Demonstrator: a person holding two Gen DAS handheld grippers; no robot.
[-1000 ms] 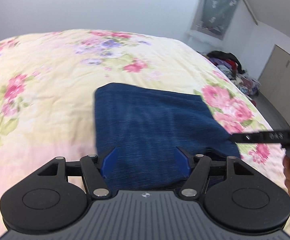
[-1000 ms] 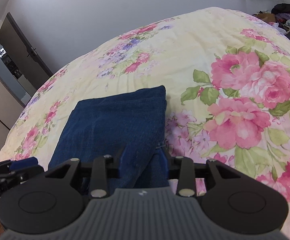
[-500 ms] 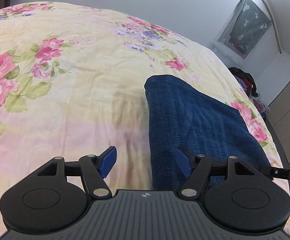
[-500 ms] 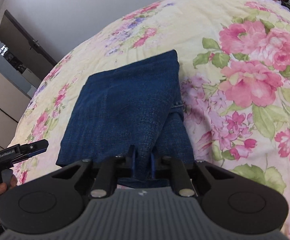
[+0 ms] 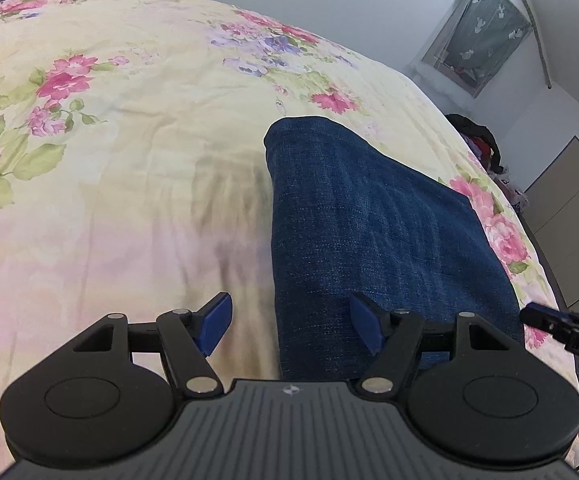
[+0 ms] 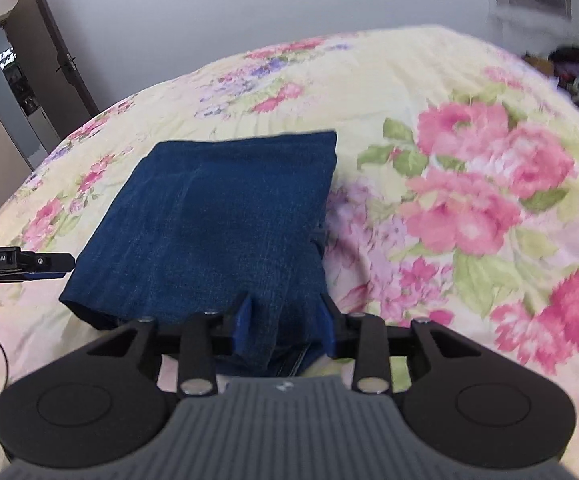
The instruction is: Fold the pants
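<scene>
Now, left to right:
Left gripper (image 5: 290, 326): fingers spread wide, holding nothing, straddling the left edge of the pants.
Pants (image 6: 213, 220): folded into a blue denim rectangle, lying flat on the bed (image 5: 121, 184).
Right gripper (image 6: 285, 326): fingers partly spread around a bunch of denim at the near right corner of the pants; whether the pads press it I cannot tell.

Ahead of me a floral bedspread (image 5: 137, 168), a curtained window (image 5: 477, 36), a clothes heap (image 6: 577, 76), an open door (image 6: 49, 52)
</scene>
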